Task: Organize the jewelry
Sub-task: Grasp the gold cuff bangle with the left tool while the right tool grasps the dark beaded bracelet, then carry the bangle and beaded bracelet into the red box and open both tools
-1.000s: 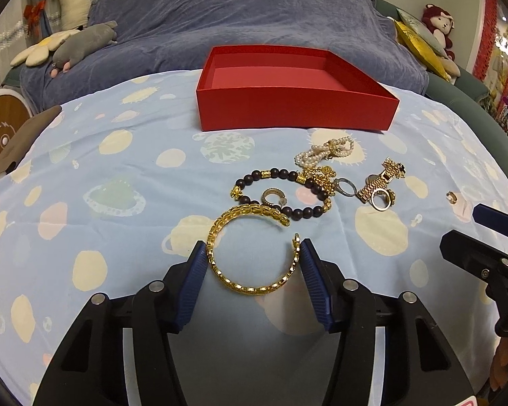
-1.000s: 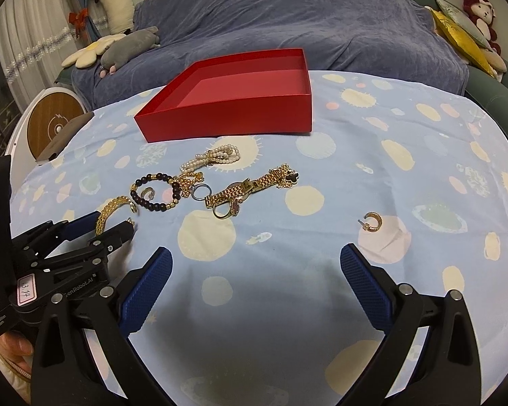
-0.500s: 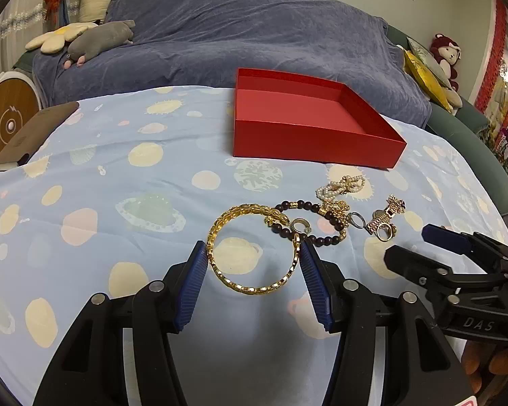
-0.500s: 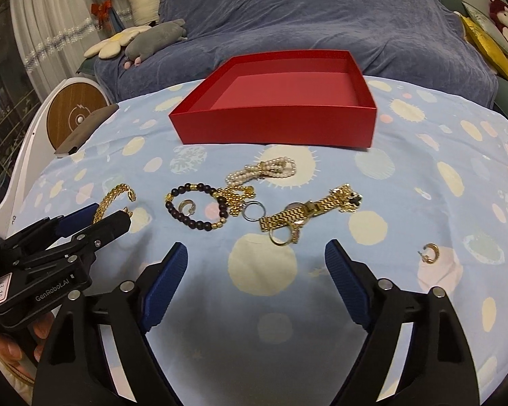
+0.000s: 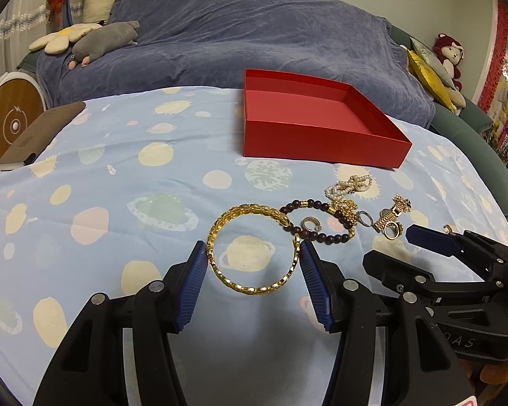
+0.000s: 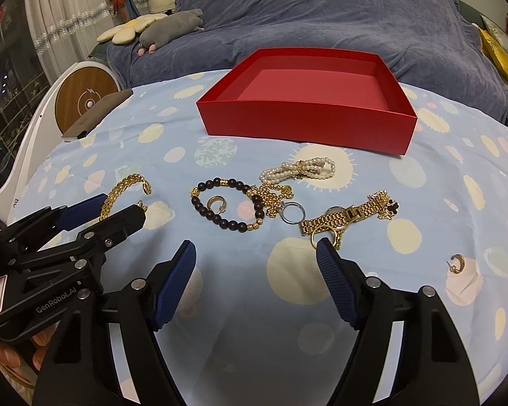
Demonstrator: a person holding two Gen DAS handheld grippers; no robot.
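Bangle, gold, woven open-ended hoop [image 5: 254, 247]: pinched across its width by left tongs [image 5: 254, 270], hoop lying flat, above the blue planet-print bench cloth [image 5: 118, 169]. Red shallow cardboard box [image 5: 321, 142] lies ahead, slightly right. Right tongs [image 6: 255, 270] half-spread, just been narrowing, empty, gold ring [image 6: 325, 235] touching one tip.

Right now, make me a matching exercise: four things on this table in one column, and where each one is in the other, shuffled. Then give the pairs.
Things:
1. gold bangle
2. red box
3. loose hoop earring
4. small ring-shaped earring

Places:
A. alone on the cloth, right of the jewelry pile
B. between the left tool's pads
C. inside the loop of the dark bead bracelet
D. behind the jewelry, empty

Pairs: 1-B, 2-D, 3-A, 4-C
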